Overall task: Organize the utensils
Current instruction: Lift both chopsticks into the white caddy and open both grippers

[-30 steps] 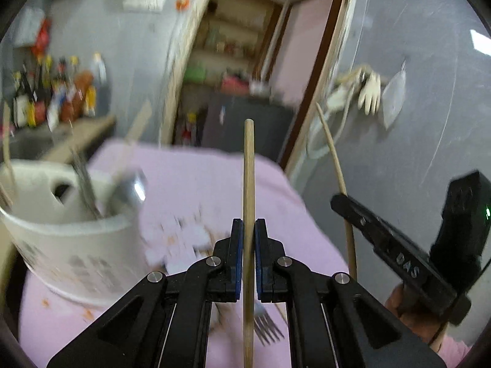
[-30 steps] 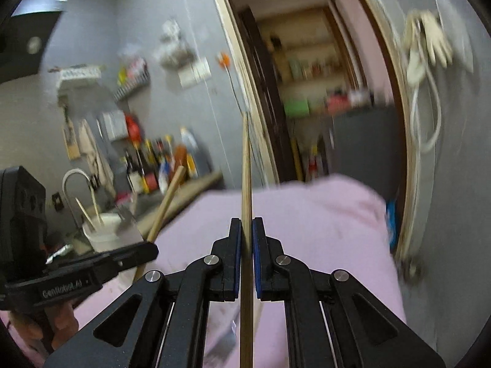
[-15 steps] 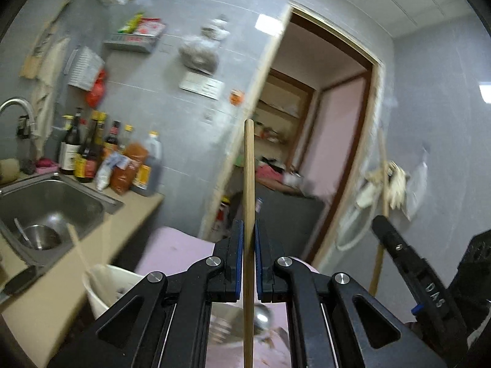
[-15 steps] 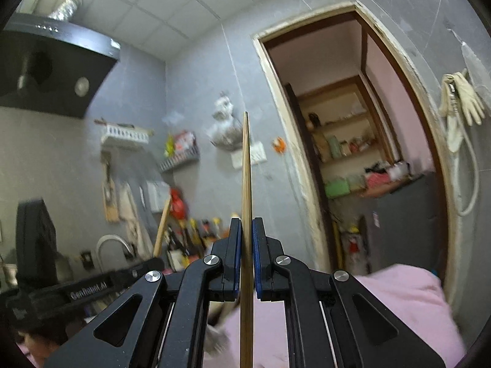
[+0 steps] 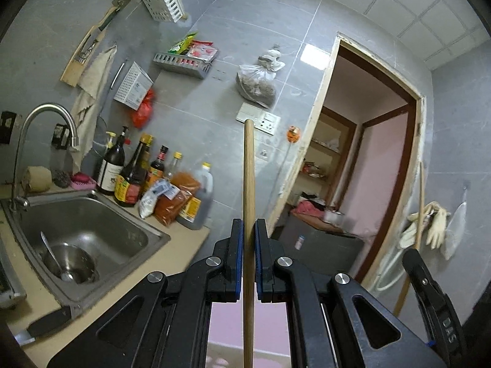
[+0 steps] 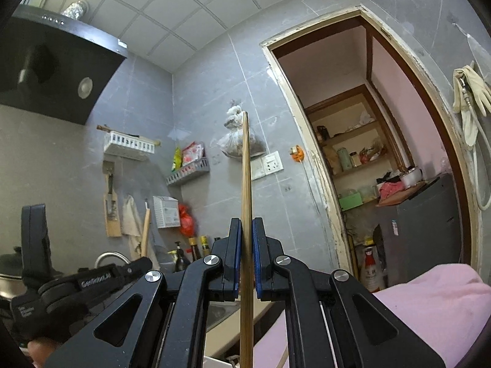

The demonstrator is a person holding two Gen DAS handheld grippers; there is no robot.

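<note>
Now each hand carries one chopstick upright: the left tongs [image 5: 248, 230] are pinched tight on a pale wooden chopstick [image 5: 248, 178], and the right tongs [image 6: 245, 230] are pinched just as tight on a darker chopstick [image 6: 245, 178], each stick running straight up between the blue pads and down out of view below. Both wrist views look across the kitchen at the grey tiled wall and the doorway [image 6: 383, 153], so the place where the sticks belong is not in sight; only a sliver of a white container [image 5: 245, 358] shows at the bottom of the left view, over the pink cloth [image 6: 429, 300] on the table. The sink [image 5: 92, 233] with its steel bowl lies to the left. The step in hand looks like carrying the pair to a holder, so it pays to tip both tongs down until the holder's mouth is visible, keep the sticks vertical and apart so they do not knock each other, lower the bottom ends inside the rim, and only then loosen the pinch, one hand at a time.
</note>
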